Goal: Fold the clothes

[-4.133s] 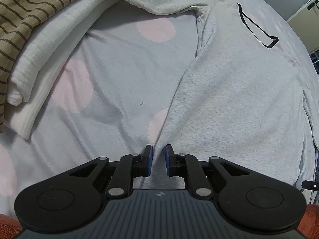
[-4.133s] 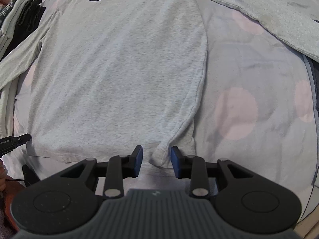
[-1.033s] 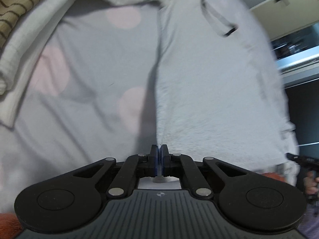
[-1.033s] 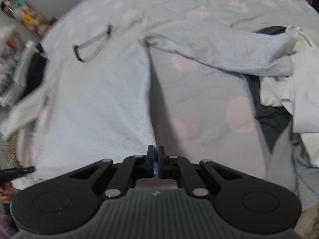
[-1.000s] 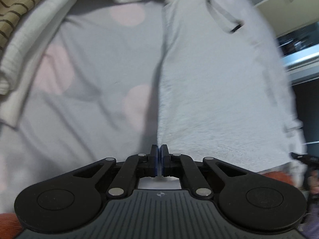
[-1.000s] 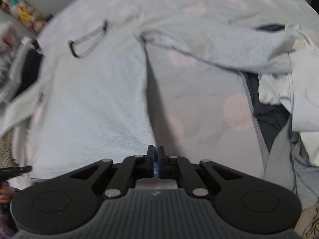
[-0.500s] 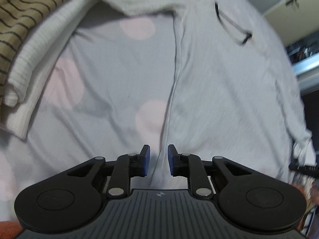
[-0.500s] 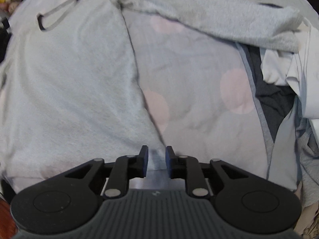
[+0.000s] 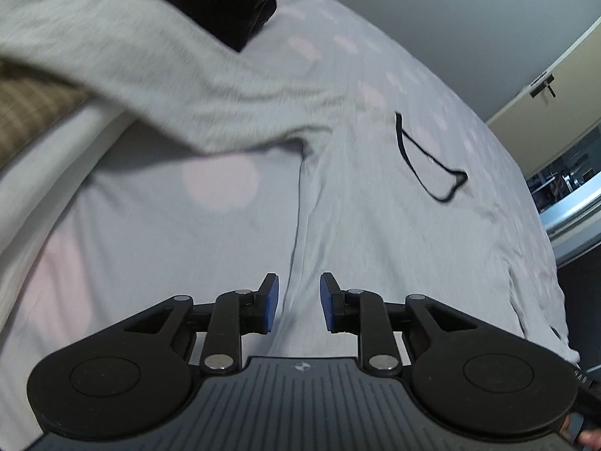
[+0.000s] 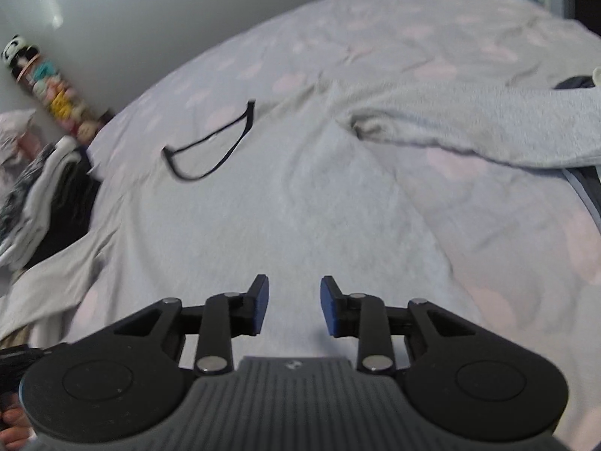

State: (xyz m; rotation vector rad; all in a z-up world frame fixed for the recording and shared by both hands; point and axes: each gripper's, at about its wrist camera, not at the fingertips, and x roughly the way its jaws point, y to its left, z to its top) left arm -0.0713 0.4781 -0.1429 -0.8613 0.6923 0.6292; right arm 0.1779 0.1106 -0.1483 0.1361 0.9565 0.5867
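Note:
A light grey long-sleeved shirt (image 9: 394, 233) with a black-trimmed neckline (image 9: 428, 165) lies flat on the bed. Its left sleeve (image 9: 150, 75) stretches out to the upper left. My left gripper (image 9: 296, 302) is open and empty above the shirt's left side seam. In the right wrist view the same shirt (image 10: 263, 206) lies spread out, with its neckline (image 10: 210, 146) far off and its right sleeve (image 10: 469, 127) reaching to the right. My right gripper (image 10: 293, 304) is open and empty over the shirt's body.
The bed sheet (image 9: 169, 225) is grey with pale pink dots. Folded white, striped and dark clothes (image 9: 233, 0) are stacked at the left. A pile of dark and white clothes (image 10: 41, 195) lies beside the shirt. Dark garments (image 10: 586, 173) lie at the right edge.
Both grippers let go of the shirt's bottom corners and opened wider. Both have moved forward along the shirt towards the neckline and sleeves.

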